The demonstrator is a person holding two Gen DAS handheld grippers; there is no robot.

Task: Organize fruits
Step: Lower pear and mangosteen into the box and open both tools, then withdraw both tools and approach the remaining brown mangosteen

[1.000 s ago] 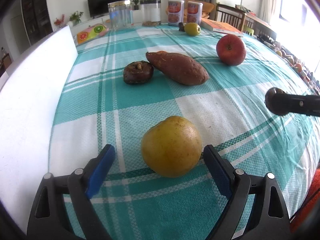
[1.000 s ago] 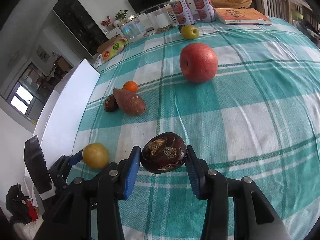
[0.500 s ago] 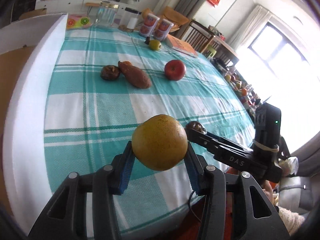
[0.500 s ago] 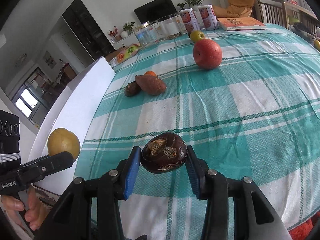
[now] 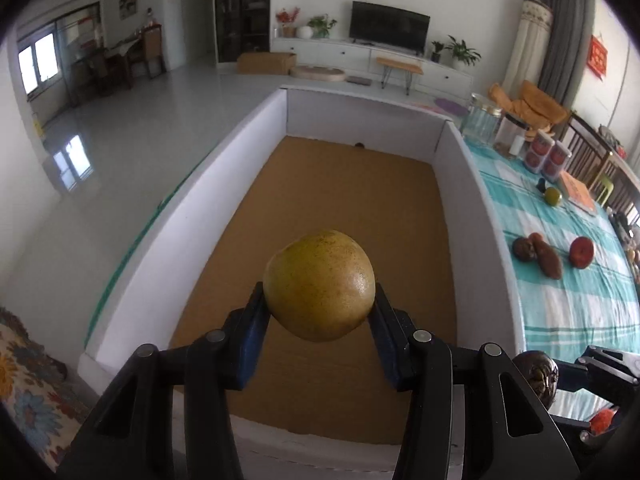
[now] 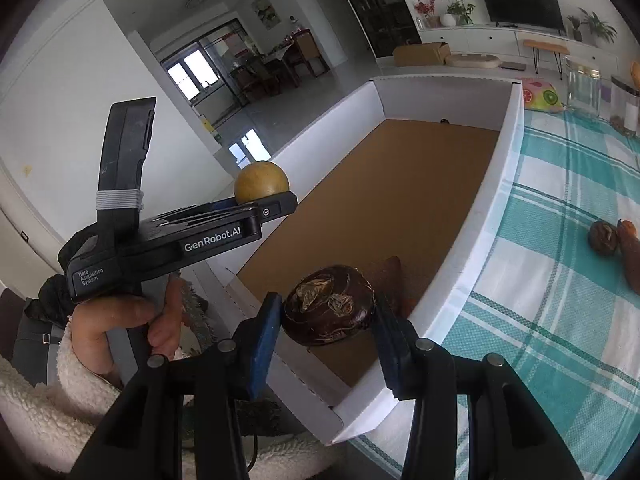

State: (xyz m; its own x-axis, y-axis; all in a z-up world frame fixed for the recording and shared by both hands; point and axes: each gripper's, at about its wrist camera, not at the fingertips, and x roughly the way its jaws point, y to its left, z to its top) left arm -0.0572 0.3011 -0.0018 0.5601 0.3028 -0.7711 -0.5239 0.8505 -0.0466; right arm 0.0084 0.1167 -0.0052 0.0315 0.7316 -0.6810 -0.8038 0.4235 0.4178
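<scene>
My left gripper (image 5: 319, 320) is shut on a yellow pear (image 5: 319, 285) and holds it in the air above the near end of a white-walled box with a brown cardboard floor (image 5: 344, 216). My right gripper (image 6: 326, 322) is shut on a dark brown round fruit (image 6: 329, 310), held over the box's near right corner (image 6: 460, 296). The left gripper with the pear (image 6: 261, 186) shows in the right wrist view, left of the box. The dark fruit (image 5: 538, 374) shows at the lower right of the left wrist view.
On the teal checked tablecloth (image 5: 560, 300) right of the box lie a red apple (image 5: 582, 252), a sweet potato (image 5: 546, 256), a dark round fruit (image 5: 524, 249) and a green fruit (image 5: 553, 196). Jars and cans (image 5: 546, 156) stand at the far end.
Both grippers swung left from the table to the box. The left gripper, open around the pear a second ago, closed on it and lifted it. The right kept its dark fruit.
</scene>
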